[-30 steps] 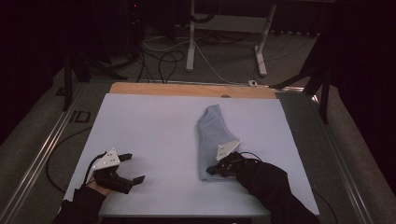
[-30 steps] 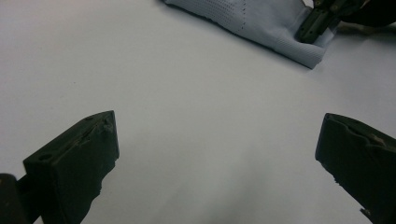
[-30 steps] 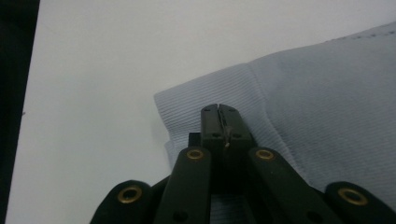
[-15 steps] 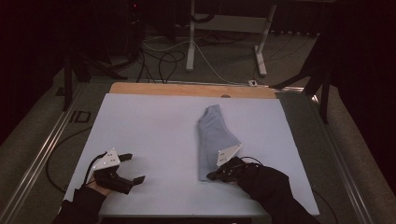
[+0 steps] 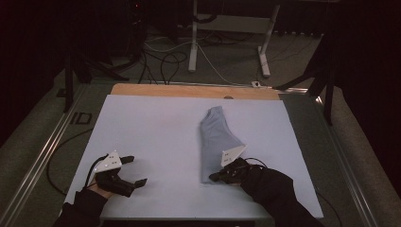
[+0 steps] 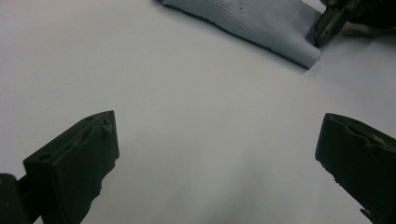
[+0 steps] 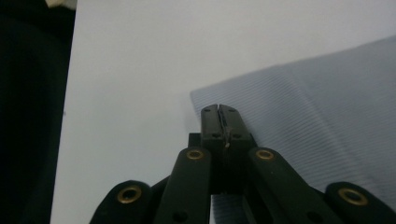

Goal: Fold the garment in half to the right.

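You can't really tell if the right gripper (image 7: 219, 122) has any cloth (image 7: 327, 126) pinched; its closed jaws cover the cloth's edge, and the frame crops the rest.

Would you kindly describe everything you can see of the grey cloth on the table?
The cloth is a pale blue-grey knit, finely ribbed, with a dotted weave showing in the left gripper view. It lies flat and folded in a long, narrow shape, running from near the middle of the white table toward the person's right. Its far end tapers; its near end is squared. The right gripper, jaws shut, sits at that near corner; whether it pinches the fabric is unclear.
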